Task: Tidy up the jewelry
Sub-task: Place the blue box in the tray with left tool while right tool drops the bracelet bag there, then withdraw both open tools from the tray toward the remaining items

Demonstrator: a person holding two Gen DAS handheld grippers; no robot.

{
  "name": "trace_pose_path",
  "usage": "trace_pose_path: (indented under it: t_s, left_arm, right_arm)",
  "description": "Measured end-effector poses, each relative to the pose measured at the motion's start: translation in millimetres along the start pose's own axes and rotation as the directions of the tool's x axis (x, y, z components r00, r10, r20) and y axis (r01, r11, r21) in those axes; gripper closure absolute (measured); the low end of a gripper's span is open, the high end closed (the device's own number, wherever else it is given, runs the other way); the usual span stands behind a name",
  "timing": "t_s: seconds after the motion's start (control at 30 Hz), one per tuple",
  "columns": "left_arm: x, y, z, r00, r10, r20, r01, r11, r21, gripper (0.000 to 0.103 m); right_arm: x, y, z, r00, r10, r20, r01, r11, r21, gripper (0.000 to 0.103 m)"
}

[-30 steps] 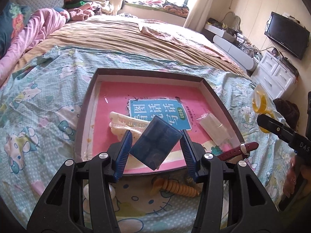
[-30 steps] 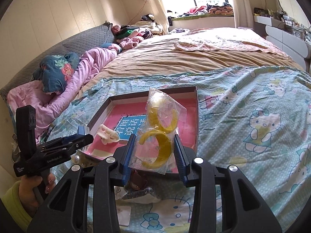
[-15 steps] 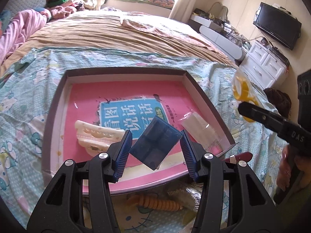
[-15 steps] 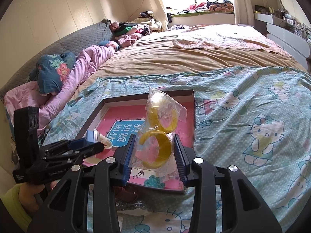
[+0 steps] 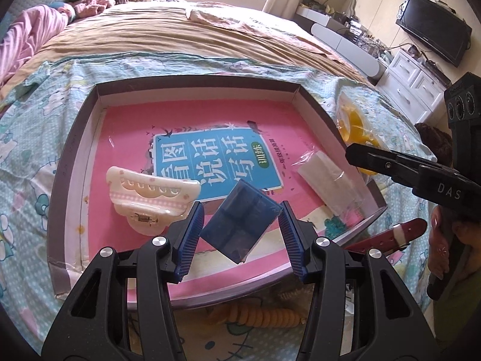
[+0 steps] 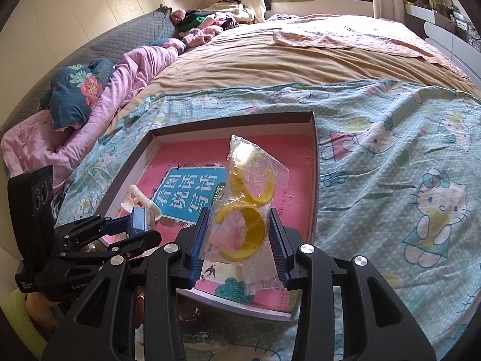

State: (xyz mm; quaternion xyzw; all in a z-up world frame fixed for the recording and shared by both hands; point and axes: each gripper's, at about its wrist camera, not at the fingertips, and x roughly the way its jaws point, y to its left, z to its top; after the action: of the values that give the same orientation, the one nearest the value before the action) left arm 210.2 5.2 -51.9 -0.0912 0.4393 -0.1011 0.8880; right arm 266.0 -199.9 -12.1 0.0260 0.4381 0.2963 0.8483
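Observation:
My left gripper (image 5: 240, 225) is shut on a small blue translucent box (image 5: 240, 221), held tilted over the near part of a shallow brown-rimmed tray (image 5: 195, 85) with a pink book (image 5: 216, 120) inside. A cream hair claw (image 5: 150, 194) and a clear packet (image 5: 329, 177) lie in the tray. My right gripper (image 6: 239, 234) is shut on a clear bag of yellow bangles (image 6: 245, 207), held above the tray's (image 6: 234, 123) right half. In the right wrist view the left gripper (image 6: 135, 225) shows at left with the blue box (image 6: 139, 219).
An orange ridged hair clip (image 5: 255, 316) lies on the patterned bedsheet (image 5: 27, 138) just before the tray. A dark red strap (image 5: 396, 231) lies to the tray's right. A pink quilt (image 6: 120, 84), a dresser (image 5: 412, 84) and a TV (image 5: 433, 36) border the bed.
Both grippers moved forward and down over the tray with their loads; the tray now looks larger and closer. Both grips stayed the same.

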Motion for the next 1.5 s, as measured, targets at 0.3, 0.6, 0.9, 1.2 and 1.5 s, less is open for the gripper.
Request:
trace_pose_path:
  t_s: [0.3, 0.6, 0.9, 1.2, 1.5]
  left_arm:
    - [2, 3, 1, 1.000, 0.025, -0.001, -0.025, 1.000, 0.002, 0.054]
    - [-6, 3, 0, 0.999, 0.046, 0.019, -0.046, 0.999, 0.013, 0.041]
    - [-14, 2, 2, 0.998, 0.042, 0.045, -0.043, 0.999, 0.006, 0.037]
    - [-32, 7, 2, 0.996, 0.028, 0.087, -0.026, 0.999, -0.023, 0.029]
    - [-48, 11, -2, 0.990, 0.055, 0.128, -0.049, 0.998, -0.051, 0.010]
  right_arm:
    - [22, 5, 3, 0.999, 0.023, -0.045, -0.023, 1.000, -0.003, 0.066]
    - [37, 5, 12, 0.996, 0.034, -0.077, -0.034, 0.999, 0.008, 0.066]
    - [40, -2, 8, 0.995, 0.048, -0.091, -0.044, 0.998, 0.048, 0.063]
    - [19, -3, 3, 0.998, 0.058, -0.039, -0.055, 0.996, 0.073, 0.052]
    - [-17, 5, -3, 0.997, 0.049, 0.060, -0.053, 0.996, 0.072, 0.026]
